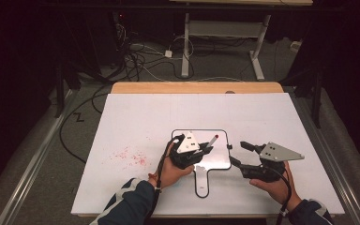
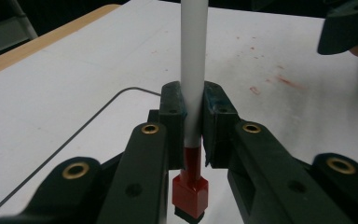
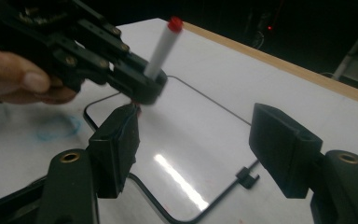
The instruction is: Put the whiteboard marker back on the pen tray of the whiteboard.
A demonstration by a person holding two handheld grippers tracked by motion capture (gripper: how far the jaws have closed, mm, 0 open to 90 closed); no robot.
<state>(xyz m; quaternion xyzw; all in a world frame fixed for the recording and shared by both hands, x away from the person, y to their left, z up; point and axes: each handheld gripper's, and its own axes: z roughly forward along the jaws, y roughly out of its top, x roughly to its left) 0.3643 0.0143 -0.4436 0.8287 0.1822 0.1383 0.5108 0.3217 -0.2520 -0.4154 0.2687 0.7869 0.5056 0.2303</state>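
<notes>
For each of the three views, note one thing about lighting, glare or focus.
High view: dark surroundings, with the white table lit. Left gripper view: the marker is fairly sharp, the table behind soft. Right gripper view: a glare streak lies on the small whiteboard, and the left gripper is blurred.

1. The left hand-held gripper (image 1: 201, 151) is matte black, with a pale grey three-cornered plate on top that carries small dark dots.
2. The right hand-held gripper (image 1: 236, 152), lower right of the high view, is the same black build with a longer grey three-cornered plate.
3. In both gripper views the black jaws rise from the bottom edge as thick angular arms, each with brass-ringed holes and small dark screws.
4. The jaws end in blocky black pads.
5. A black cable trails from each gripper back along the wrist.
6. The left sleeve (image 1: 129, 201) is dark blue with white stripes; the right sleeve (image 1: 311, 212) is dark blue.
</notes>
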